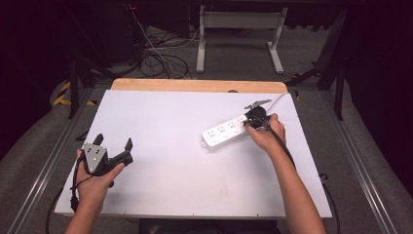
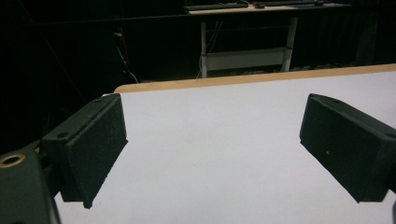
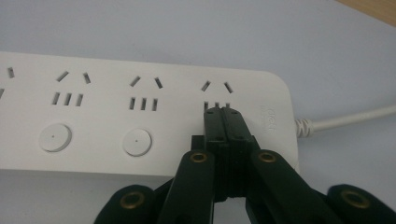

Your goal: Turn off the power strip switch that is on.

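Working from the biggest thing down, I have the white table [image 1: 160, 190] with a white power strip [image 1: 221, 132] lying on its right half, its cord [image 3: 350, 116] running off toward the far edge. My right gripper [image 3: 223, 122] sits over the cord end of the strip with its jaws pressed together, tips down on the spot below the last set of slots, where the neighbouring outlets each have a round switch button [image 3: 137, 142]. I judge that I am pressing the last outlet's switch; the button itself is hidden under the tips, so I cannot tell whether it has gone in. The two buttons I can see look untouched, so they may be left to do if all switches are meant. My left gripper [image 1: 115, 152] hangs over the left side of the table, well apart from the strip, jaws wide open and holding nothing.
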### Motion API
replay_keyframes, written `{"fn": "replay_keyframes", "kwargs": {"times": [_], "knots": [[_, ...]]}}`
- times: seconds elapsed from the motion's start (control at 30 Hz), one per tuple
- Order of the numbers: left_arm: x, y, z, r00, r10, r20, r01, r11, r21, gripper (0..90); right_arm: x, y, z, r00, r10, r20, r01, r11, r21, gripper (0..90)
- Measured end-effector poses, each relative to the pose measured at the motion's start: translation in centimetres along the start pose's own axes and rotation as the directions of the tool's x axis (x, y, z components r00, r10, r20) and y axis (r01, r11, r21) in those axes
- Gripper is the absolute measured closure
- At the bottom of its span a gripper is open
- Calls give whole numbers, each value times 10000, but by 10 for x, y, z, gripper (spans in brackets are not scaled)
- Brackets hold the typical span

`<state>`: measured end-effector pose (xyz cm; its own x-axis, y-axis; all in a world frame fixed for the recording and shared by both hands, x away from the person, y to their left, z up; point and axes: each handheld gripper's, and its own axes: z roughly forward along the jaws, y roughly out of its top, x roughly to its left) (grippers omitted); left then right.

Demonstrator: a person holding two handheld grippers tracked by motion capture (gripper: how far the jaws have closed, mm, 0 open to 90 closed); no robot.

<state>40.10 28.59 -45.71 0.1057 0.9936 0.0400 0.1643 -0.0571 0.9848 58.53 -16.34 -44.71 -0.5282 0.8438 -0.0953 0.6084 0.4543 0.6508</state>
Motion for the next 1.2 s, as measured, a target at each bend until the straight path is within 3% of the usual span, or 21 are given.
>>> {"fn": "replay_keyframes", "kwargs": {"times": [0.1,0.23,0.67,0.93,1.03,1.07,1.1,1.17,1.2], "knots": [[0,0,0,10000,20,10,-20,10000,-7,80,3,0,0,9998,-92,185,92,10000,15,900],[-1,0,0,10000,54,30,-54,10000,0,81,1,-1,0,9999,117,65,-117,9999,-61,900],[-1,-1,2,10000,40,30,-40,10000,71,81,2,0,0,9998,147,156,-147,9999,-11,900],[-1,-1,2,10000,53,62,-53,10000,75,82,2,4,1,9992,331,211,-338,9989,322,900],[-2,-1,2,9999,49,120,-50,10000,82,83,0,2,2,9953,953,-175,-948,9952,239,900],[-2,-1,2,9999,56,133,-57,9999,85,82,4,4,2,9982,603,69,-605,9977,294,900],[-2,-1,2,9999,61,141,-62,9999,88,82,4,4,2,9982,603,69,-605,9977,294,900],[-1,-1,3,9999,58,115,-59,9999,82,82,12,5,2,9982,-31,598,7,9992,396,900],[-1,-1,3,9999,31,96,-32,10000,64,83,13,6,3,9975,-89,705,59,9991,422,900]]}}
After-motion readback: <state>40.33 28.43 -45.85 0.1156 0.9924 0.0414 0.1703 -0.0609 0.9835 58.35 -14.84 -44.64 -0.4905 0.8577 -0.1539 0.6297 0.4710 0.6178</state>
